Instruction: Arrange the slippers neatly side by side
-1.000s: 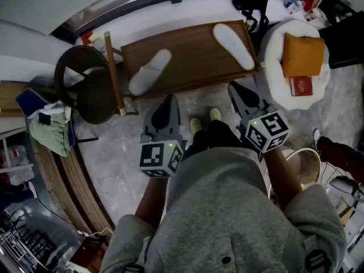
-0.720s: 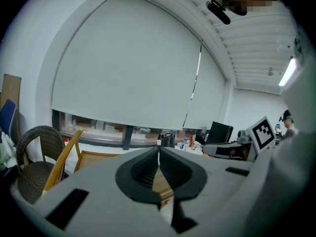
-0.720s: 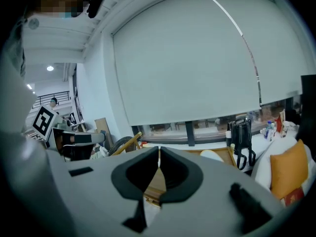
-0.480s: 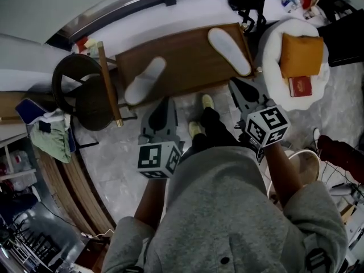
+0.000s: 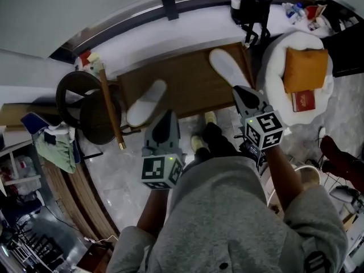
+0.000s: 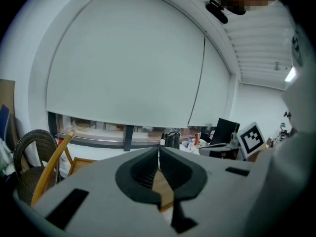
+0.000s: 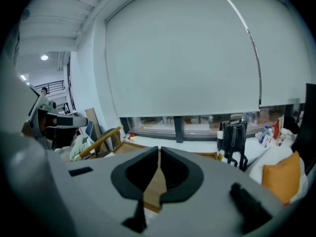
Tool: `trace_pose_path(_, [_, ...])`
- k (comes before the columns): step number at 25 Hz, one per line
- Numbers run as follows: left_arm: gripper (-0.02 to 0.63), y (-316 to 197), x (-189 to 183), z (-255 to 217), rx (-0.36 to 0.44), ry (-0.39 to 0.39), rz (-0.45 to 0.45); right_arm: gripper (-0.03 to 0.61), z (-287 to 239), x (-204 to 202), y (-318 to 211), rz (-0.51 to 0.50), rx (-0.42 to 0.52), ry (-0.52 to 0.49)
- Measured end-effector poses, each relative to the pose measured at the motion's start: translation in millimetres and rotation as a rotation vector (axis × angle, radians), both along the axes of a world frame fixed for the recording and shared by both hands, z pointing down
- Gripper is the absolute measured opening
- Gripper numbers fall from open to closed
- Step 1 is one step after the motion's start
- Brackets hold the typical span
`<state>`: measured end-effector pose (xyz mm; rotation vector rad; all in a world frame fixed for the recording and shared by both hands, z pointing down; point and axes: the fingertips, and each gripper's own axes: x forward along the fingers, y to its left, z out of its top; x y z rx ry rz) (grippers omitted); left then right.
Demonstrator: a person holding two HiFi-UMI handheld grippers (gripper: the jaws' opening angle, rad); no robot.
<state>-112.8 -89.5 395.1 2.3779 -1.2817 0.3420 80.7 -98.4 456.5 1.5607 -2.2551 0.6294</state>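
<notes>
Two white slippers lie far apart on a low wooden table [image 5: 187, 81] in the head view. One slipper [image 5: 146, 102] rests at the table's left front, angled. The other slipper [image 5: 229, 68] lies sole up near the right back corner. My left gripper [image 5: 165, 122] hovers over the floor just in front of the table, shut and empty. My right gripper [image 5: 245, 97] hangs at the table's right front corner, just below the right slipper, also shut and empty. In both gripper views the jaws meet tip to tip [image 6: 159, 154] [image 7: 159, 156], and neither slipper shows.
A dark round chair [image 5: 85, 104] with a wooden leg [image 5: 110, 104] stands left of the table. A white pouf [image 5: 296, 75] with an orange cushion [image 5: 306, 70] is to the right. A black bag [image 5: 253, 7] sits behind the table. My feet [image 5: 203, 132] stand between the grippers.
I have stepped closer to the table. The right gripper now reaches the table's right front corner, near the right slipper. Both grippers stay shut.
</notes>
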Motion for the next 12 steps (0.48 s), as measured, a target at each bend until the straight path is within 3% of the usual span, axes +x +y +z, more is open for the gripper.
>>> trace_pose_path(12, [0.02,-43.5,20.5,6.3,-0.014,-0.044,-0.058,0.032,78.9,53.5,-52.8,0.015,-0.132,0.124])
